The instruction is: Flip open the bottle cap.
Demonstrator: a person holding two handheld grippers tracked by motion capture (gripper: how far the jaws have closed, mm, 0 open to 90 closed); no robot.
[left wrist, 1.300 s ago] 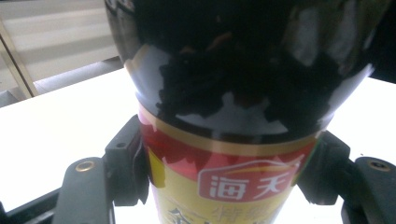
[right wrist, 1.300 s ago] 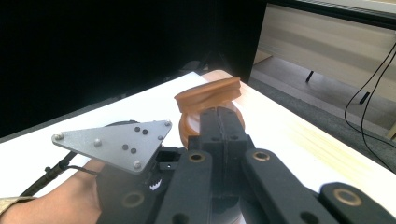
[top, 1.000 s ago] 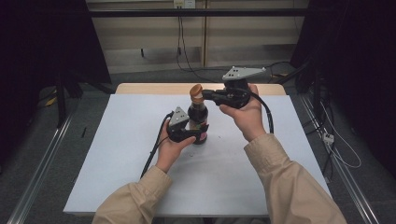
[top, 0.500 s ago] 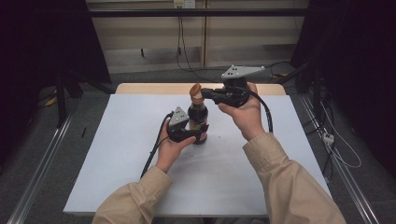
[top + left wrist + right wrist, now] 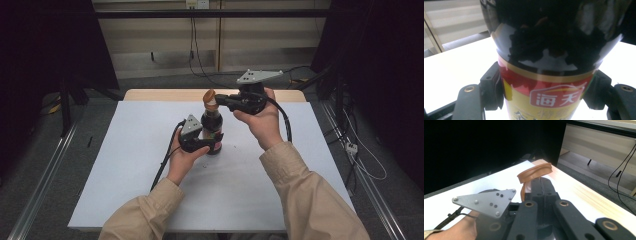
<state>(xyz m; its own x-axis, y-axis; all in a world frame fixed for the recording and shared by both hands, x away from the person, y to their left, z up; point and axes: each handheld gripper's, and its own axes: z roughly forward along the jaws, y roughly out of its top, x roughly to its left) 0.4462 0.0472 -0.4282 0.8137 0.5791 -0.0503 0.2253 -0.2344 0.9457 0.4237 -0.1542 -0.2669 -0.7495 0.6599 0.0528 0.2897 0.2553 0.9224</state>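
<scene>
The dark sauce bottle (image 5: pixel 212 129) is standing upright near the middle of the white table (image 5: pixel 125 180), its orange flip cap (image 5: pixel 209 99) hanging open. It looks glossy and probably slippery, full and fairly heavy; the labelled belly seems the safest place to take it. The left gripper (image 5: pixel 206 145) is clamping that label from both sides. The right gripper (image 5: pixel 221 101) is pinching narrow at the cap's hinge. Beyond the far edge, cables (image 5: pixel 192 30) are trailing down a pale wall, with dark curtains on both sides.
</scene>
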